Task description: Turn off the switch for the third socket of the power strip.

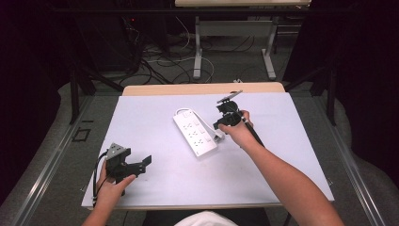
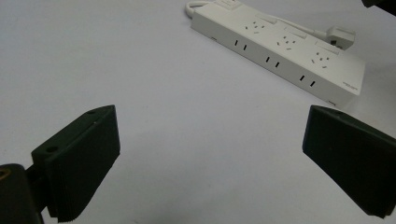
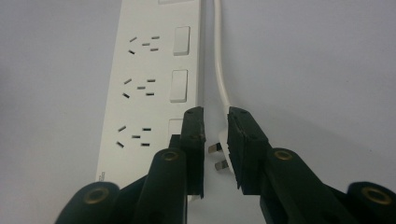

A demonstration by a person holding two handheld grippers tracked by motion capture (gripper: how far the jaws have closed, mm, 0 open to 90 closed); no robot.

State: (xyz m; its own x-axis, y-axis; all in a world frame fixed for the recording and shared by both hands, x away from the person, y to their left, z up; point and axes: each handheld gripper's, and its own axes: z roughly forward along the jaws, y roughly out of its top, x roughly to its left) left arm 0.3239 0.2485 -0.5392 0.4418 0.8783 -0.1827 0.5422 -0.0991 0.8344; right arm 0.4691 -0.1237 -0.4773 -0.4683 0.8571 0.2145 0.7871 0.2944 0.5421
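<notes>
— What have I got in front of me?

— A white power strip (image 1: 196,133) lies flat on the white table (image 1: 155,183), slanted, with three sets of sockets and three switches. In my right gripper view it runs up and away just left of the claw. Its white cord (image 3: 220,70) runs along the strip's right edge, and the plug (image 3: 219,151) at the end of it lies between the tips of my right claw (image 3: 215,135), its metal prongs pointing left.

— Is the right claw holding the plug?

— I cannot tell. The jaws stand close together with a narrow gap, one on either side of the plug, but whether they press on it does not show. In the high view the right claw sits just beside the strip's near right corner, with my right hand (image 1: 239,133) behind it.

— And the left side?

— My left claw (image 2: 210,158) is spread wide with nothing between the jaws, only bare table. From it, the power strip lies ahead and to the right, well apart, with the plug resting beside its far edge. In the high view the left claw is near the table's front left corner, my left hand (image 1: 112,187) wrapped around its handle, a grey three-cornered plate (image 1: 117,151) on top.
</notes>
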